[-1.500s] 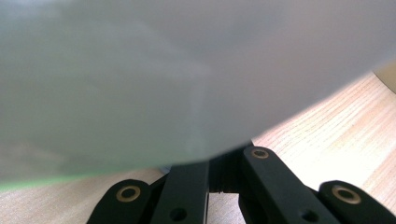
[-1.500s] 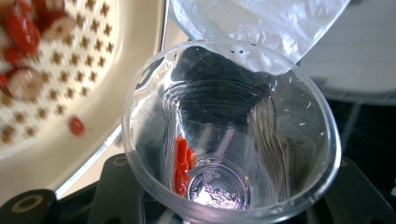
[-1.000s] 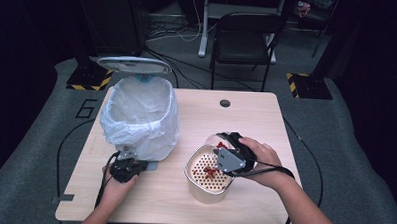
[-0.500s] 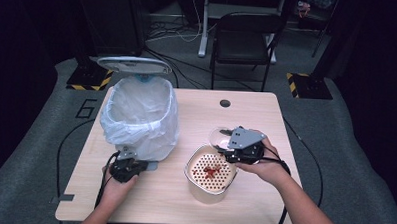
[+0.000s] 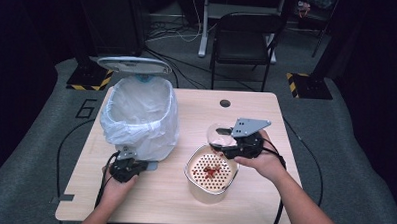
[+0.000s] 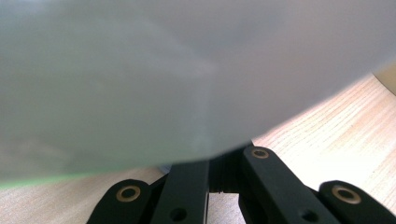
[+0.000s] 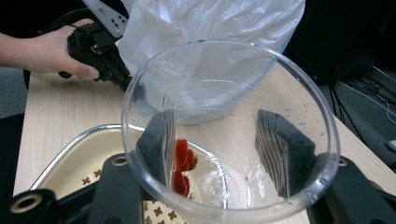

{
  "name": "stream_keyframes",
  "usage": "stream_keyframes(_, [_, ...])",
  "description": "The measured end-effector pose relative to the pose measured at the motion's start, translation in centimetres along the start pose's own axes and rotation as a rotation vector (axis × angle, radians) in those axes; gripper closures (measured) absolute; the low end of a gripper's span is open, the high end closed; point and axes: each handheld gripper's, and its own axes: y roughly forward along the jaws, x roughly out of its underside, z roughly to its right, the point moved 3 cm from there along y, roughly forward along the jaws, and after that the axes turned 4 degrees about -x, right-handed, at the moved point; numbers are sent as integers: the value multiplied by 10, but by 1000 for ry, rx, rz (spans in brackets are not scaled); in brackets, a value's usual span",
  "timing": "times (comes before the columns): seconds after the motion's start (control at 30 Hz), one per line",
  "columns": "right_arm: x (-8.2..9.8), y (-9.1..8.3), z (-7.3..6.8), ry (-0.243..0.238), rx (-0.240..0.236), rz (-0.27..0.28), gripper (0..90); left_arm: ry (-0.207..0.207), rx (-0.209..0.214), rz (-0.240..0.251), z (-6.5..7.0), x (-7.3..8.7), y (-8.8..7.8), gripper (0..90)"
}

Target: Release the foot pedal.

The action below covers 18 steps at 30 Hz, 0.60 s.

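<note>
My right gripper [image 5: 226,143] is shut on a clear glass cup [image 5: 218,134], held tilted just above the far rim of a beige perforated strainer bowl [image 5: 194,162]. Red food bits [image 5: 213,171] lie in the bowl. In the right gripper view the cup [image 7: 224,98] sits between my right gripper's [image 7: 215,140] jaws, with red pieces [image 7: 182,158] stuck inside it. My left gripper [image 5: 134,166] rests shut on the table at the foot of a bin lined with a white bag [image 5: 139,115]. In the left gripper view the bag [image 6: 163,70] hides its jaw tips.
The bin's lid [image 5: 134,64] stands open at the back. A round cable hole [image 5: 225,103] is in the light wooden table [image 5: 266,119]. A black chair [image 5: 244,38] stands beyond the far edge. Cables trail off both grippers.
My right gripper has lifted the cup from over the bowl's middle to its far right rim and turned it more level. The left hand has stayed put.
</note>
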Motion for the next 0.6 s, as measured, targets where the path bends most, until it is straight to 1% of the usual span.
stream_keyframes(0.07, [-1,0,0,4,-2,1,474,0,-1,0,0,0,0,900])
stream_keyframes(0.1, [-6,0,1,20,-9,8,474,0,-4,1,0,0,0,900])
stream_keyframes(0.17, [-8,0,1,28,-12,12,475,1,-2,2,0,0,0,900])
stream_keyframes(0.2, [-17,0,0,43,-25,24,475,3,1,0,0,0,0,900])
stream_keyframes(0.27, [-20,0,0,43,-24,28,476,2,-1,1,0,0,0,900])
stream_keyframes(0.3, [-30,0,0,49,-26,35,476,0,-5,2,0,0,0,900])
stream_keyframes(0.43, [-47,2,2,68,-33,48,477,-2,-1,0,0,0,0,900])
stream_keyframes(0.47, [-47,2,2,68,-33,48,477,-2,-1,0,0,0,0,900])
stream_keyframes(0.5, [-57,4,5,75,-28,54,477,-1,-1,1,0,0,0,900])
stream_keyframes(0.57, [-66,7,6,70,-24,57,477,-1,0,0,0,0,0,900])
stream_keyframes(0.6, [-66,7,6,70,-24,57,477,-1,0,0,0,0,0,900])
